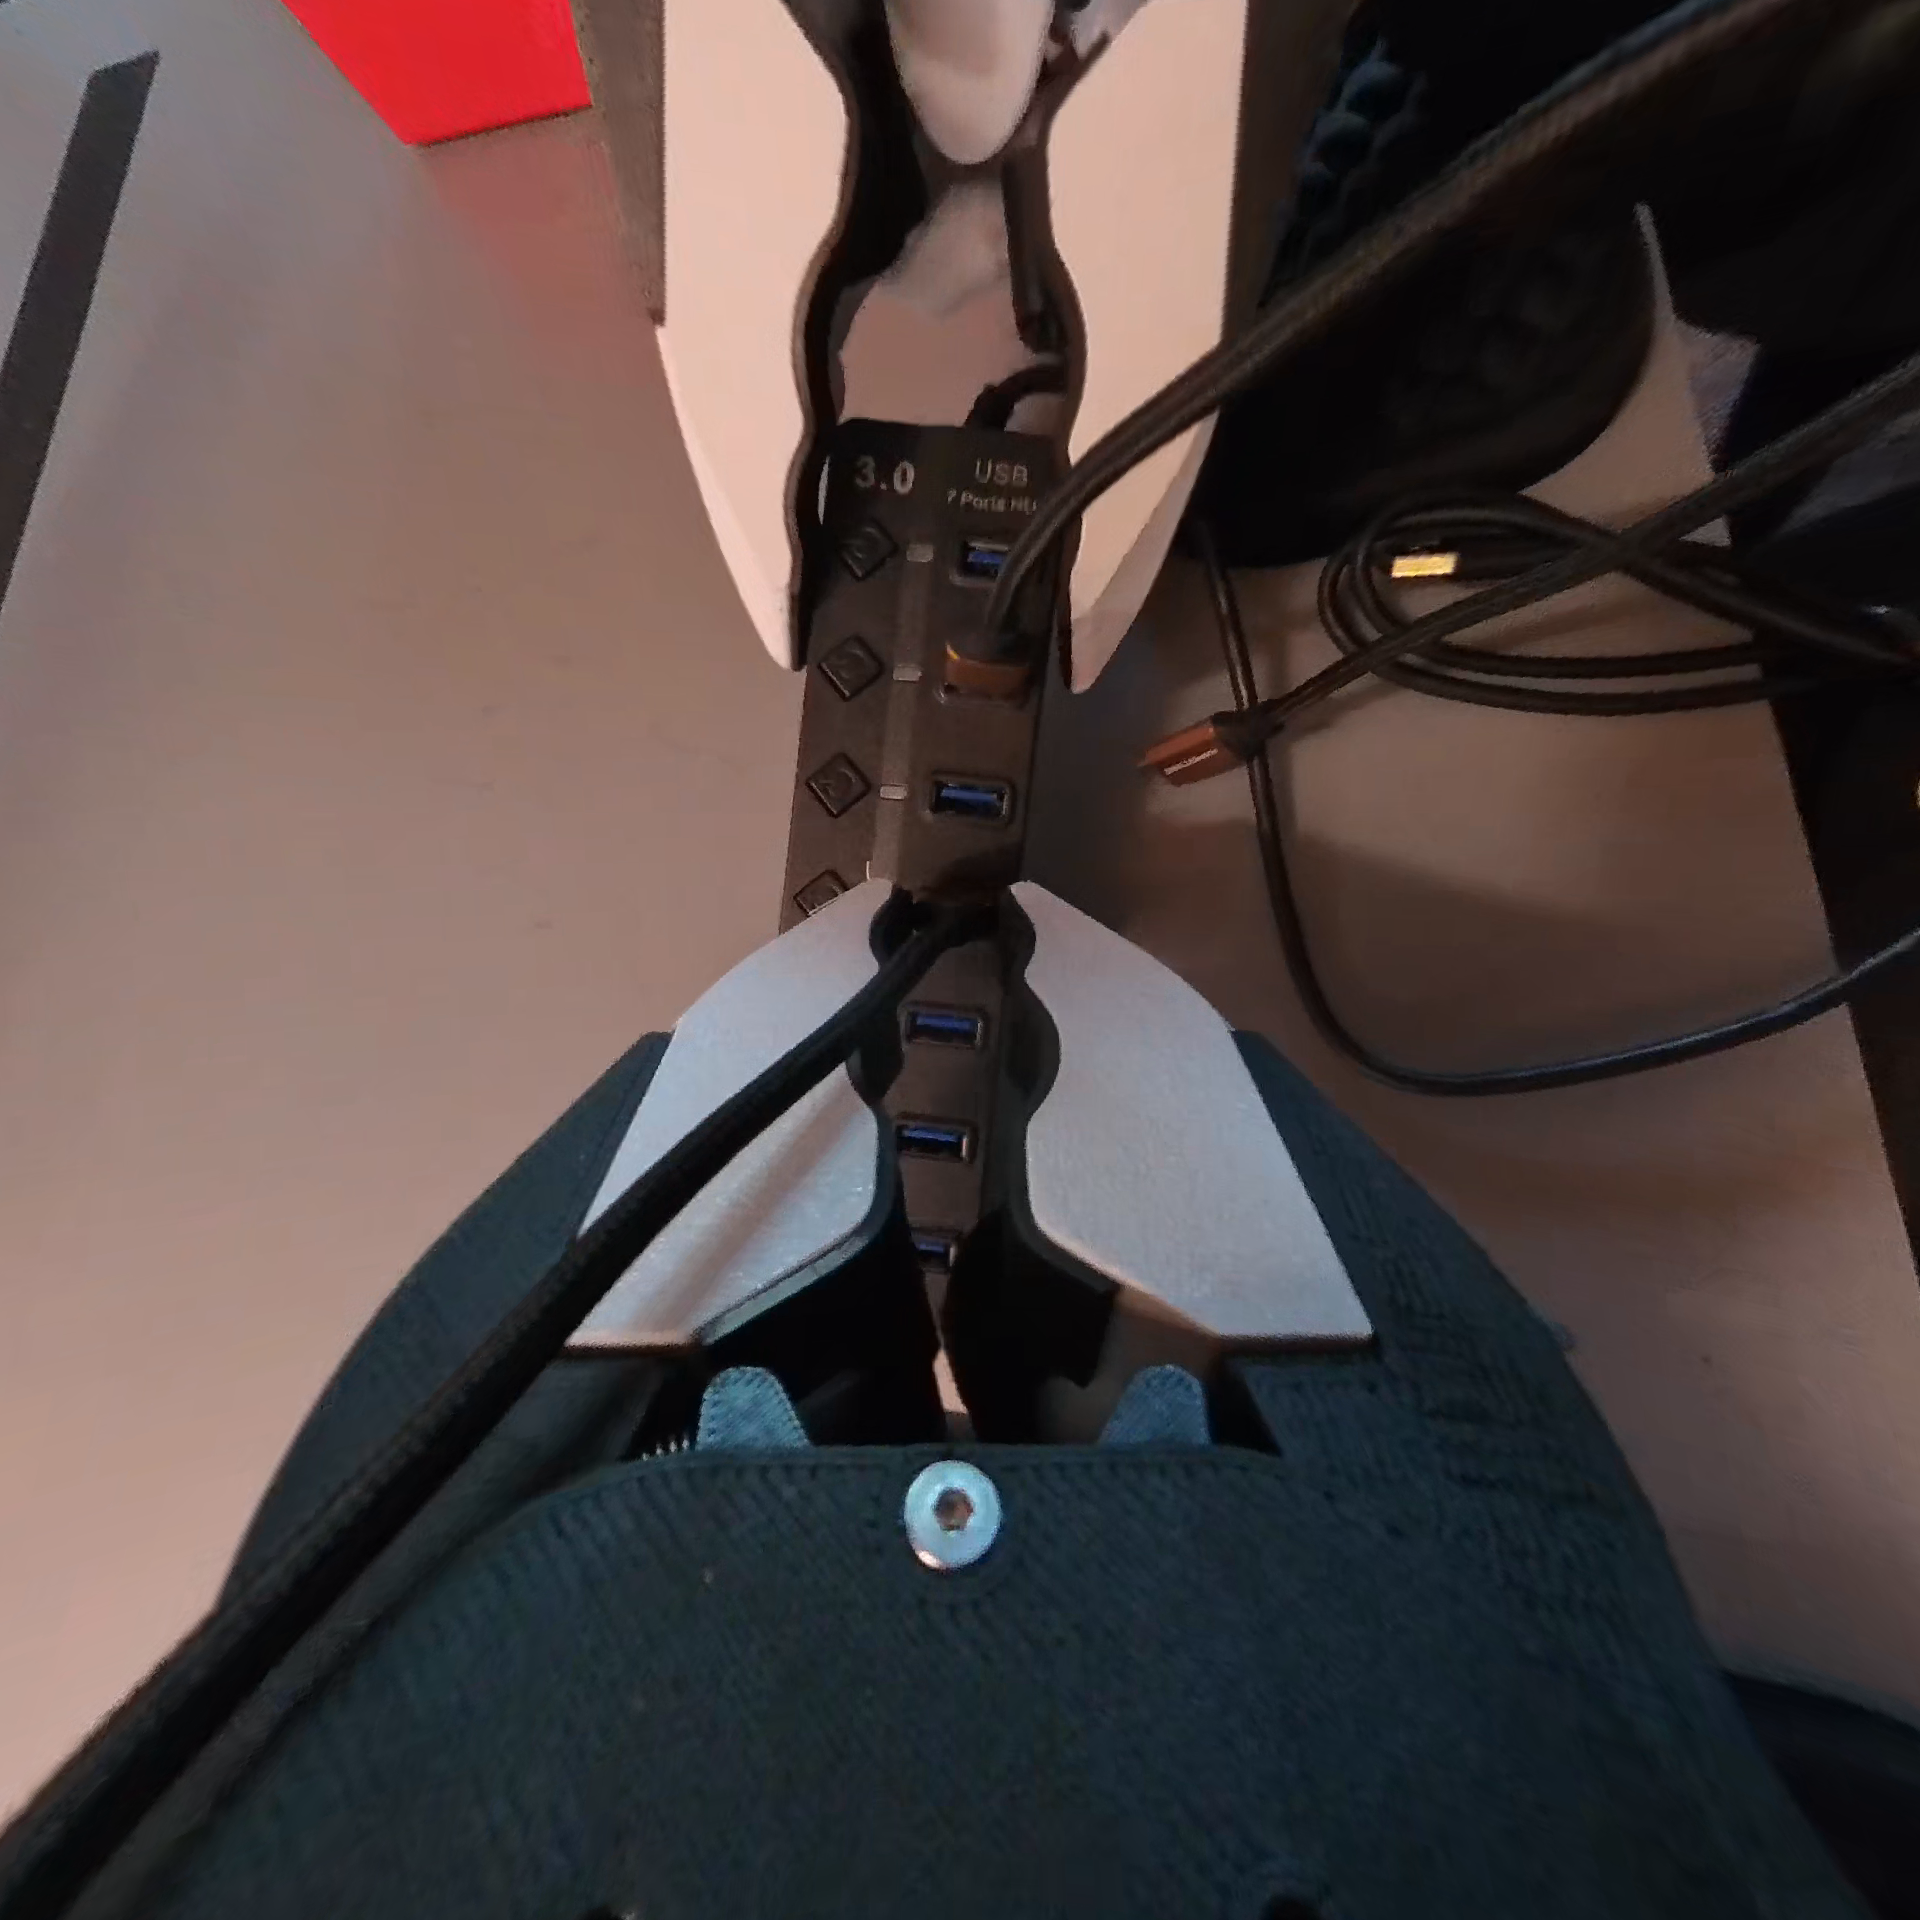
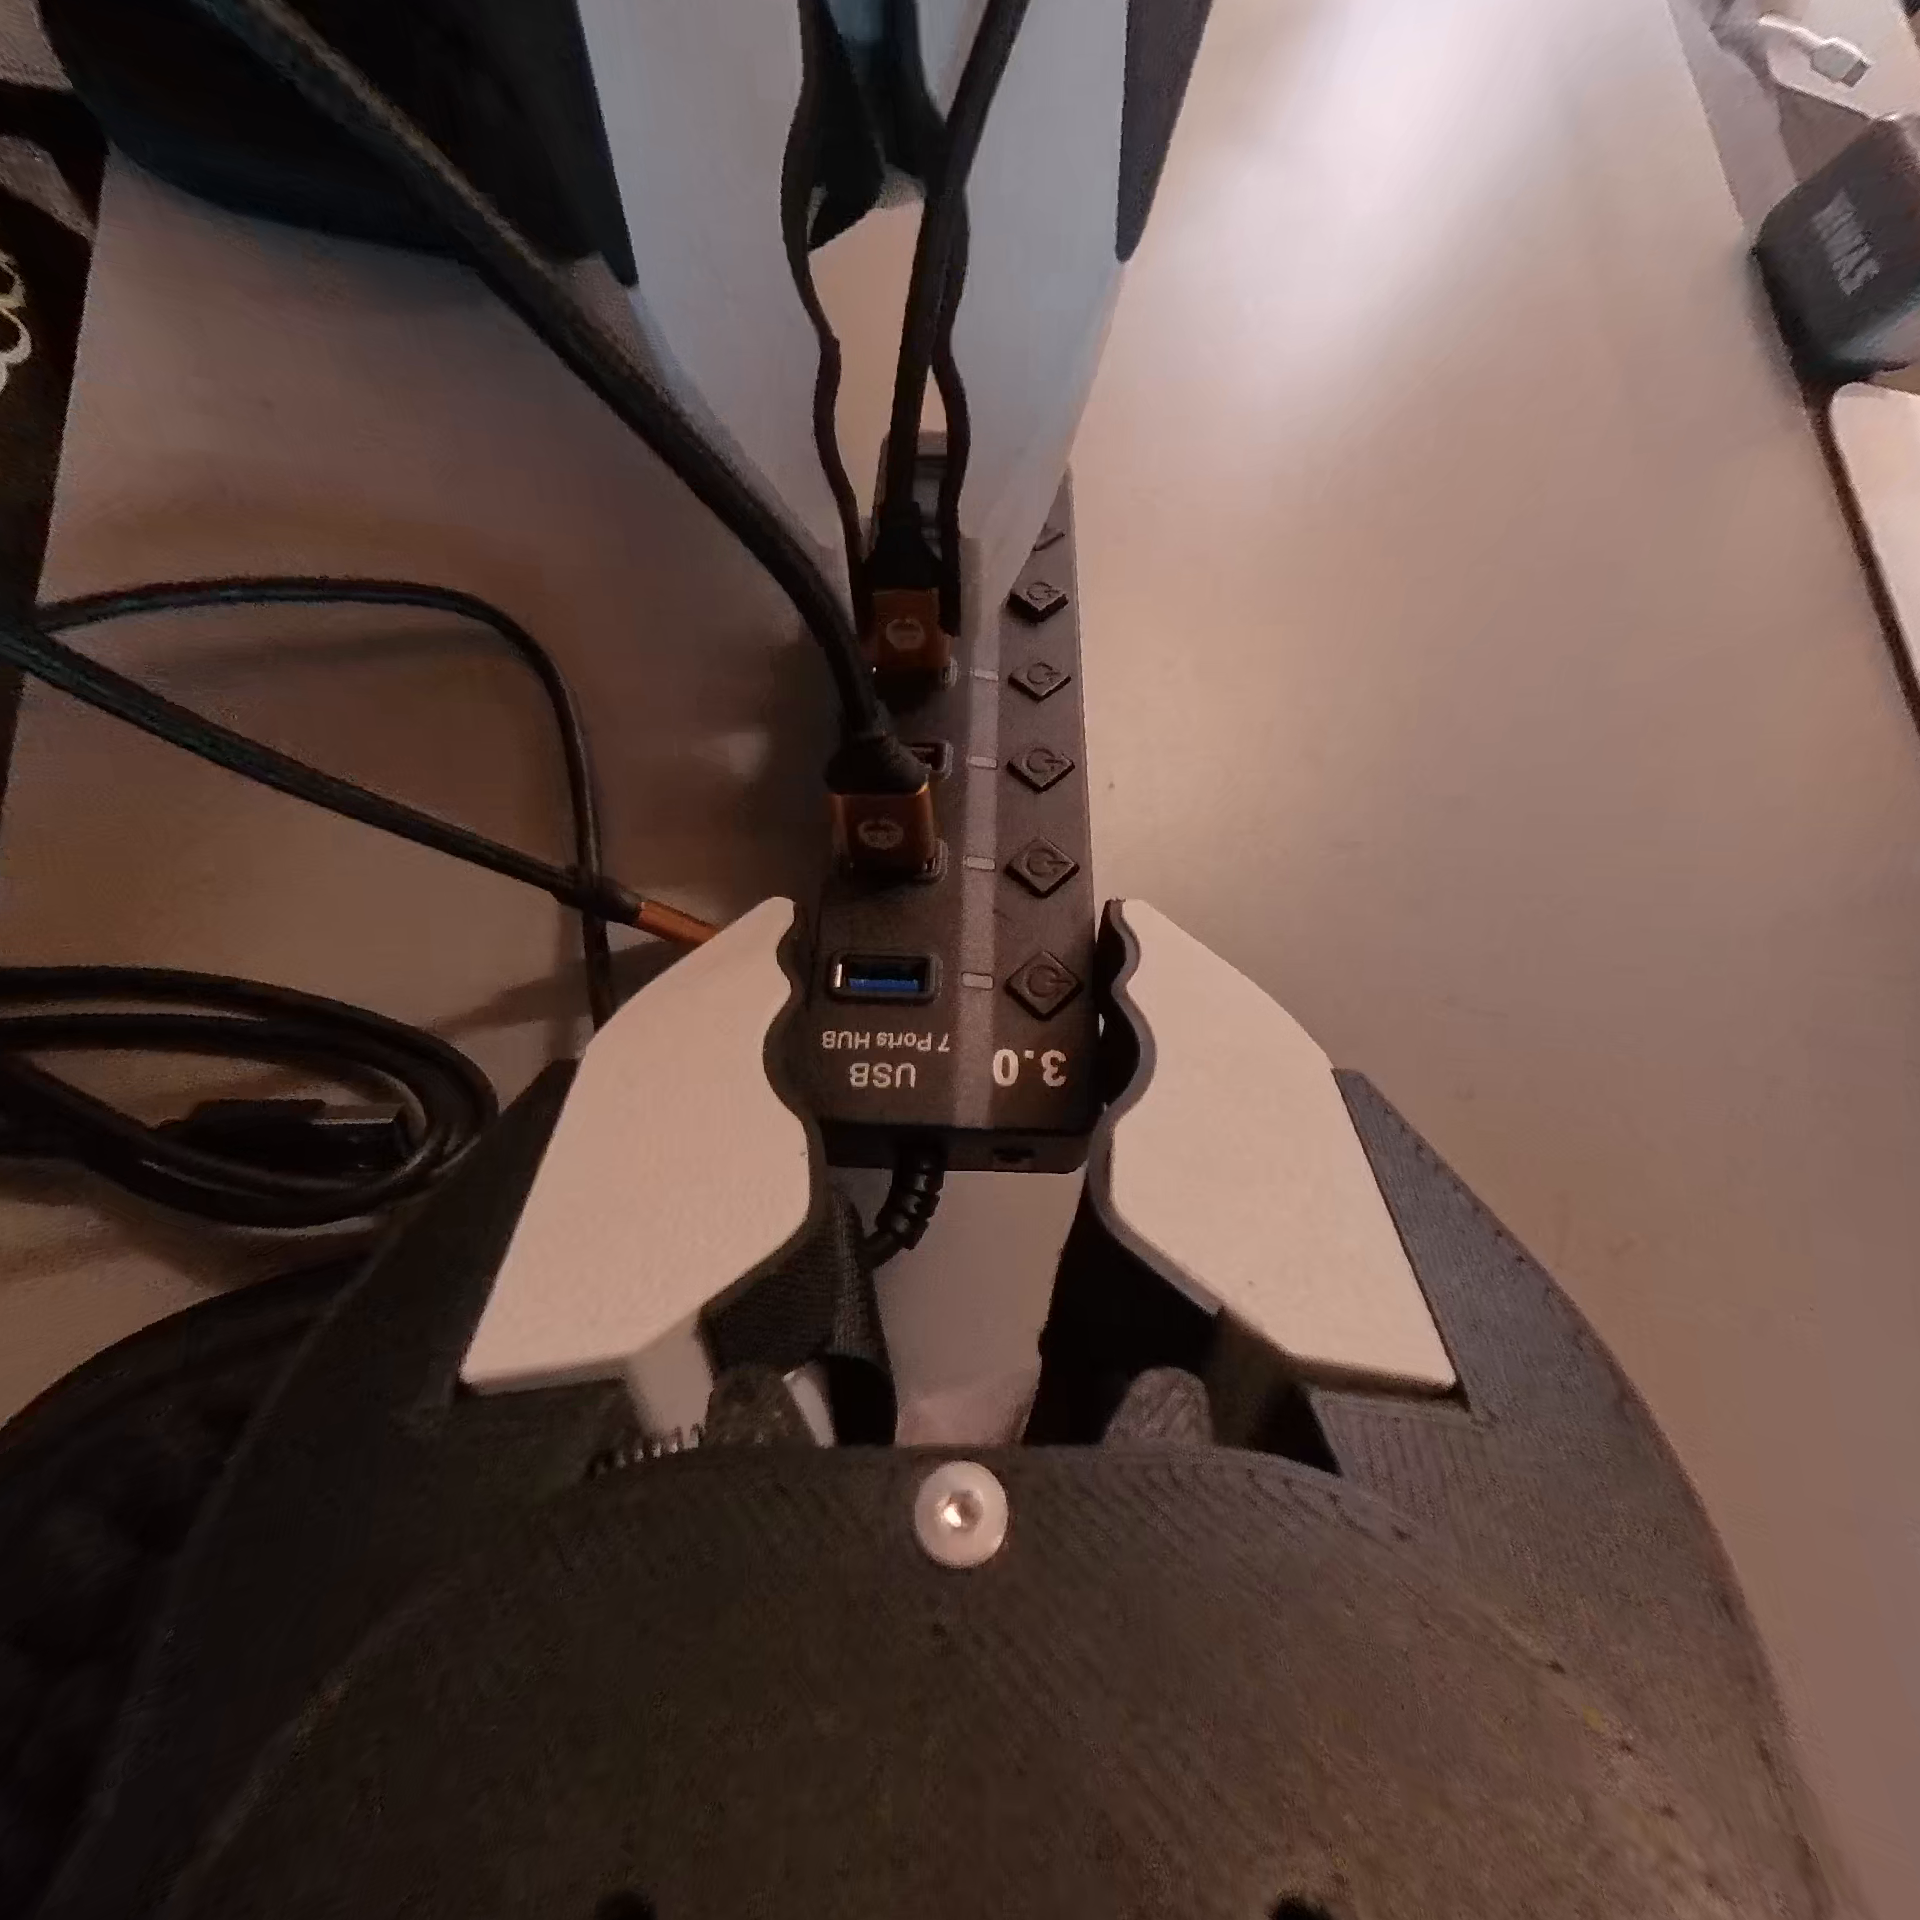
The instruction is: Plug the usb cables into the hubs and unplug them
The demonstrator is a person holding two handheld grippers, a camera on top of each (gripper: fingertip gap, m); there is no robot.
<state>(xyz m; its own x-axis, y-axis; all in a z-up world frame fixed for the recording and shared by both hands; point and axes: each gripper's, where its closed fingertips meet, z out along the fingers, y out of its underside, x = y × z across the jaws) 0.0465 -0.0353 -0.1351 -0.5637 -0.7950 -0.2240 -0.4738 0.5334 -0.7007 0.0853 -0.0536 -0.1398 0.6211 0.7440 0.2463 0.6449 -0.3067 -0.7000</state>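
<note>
black hub [image 2: 971, 935] being pinned on table [image 2: 1403, 727] by right gripper [image 2: 940, 1023], closed on its end | left gripper [image 1: 940, 904] closed on copper plug [image 2: 902, 629] | plug being best pulled straight, hub braced

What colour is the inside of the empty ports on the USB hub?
Blue. The right wrist view shows it best, in the empty port of the USB hub.
</note>
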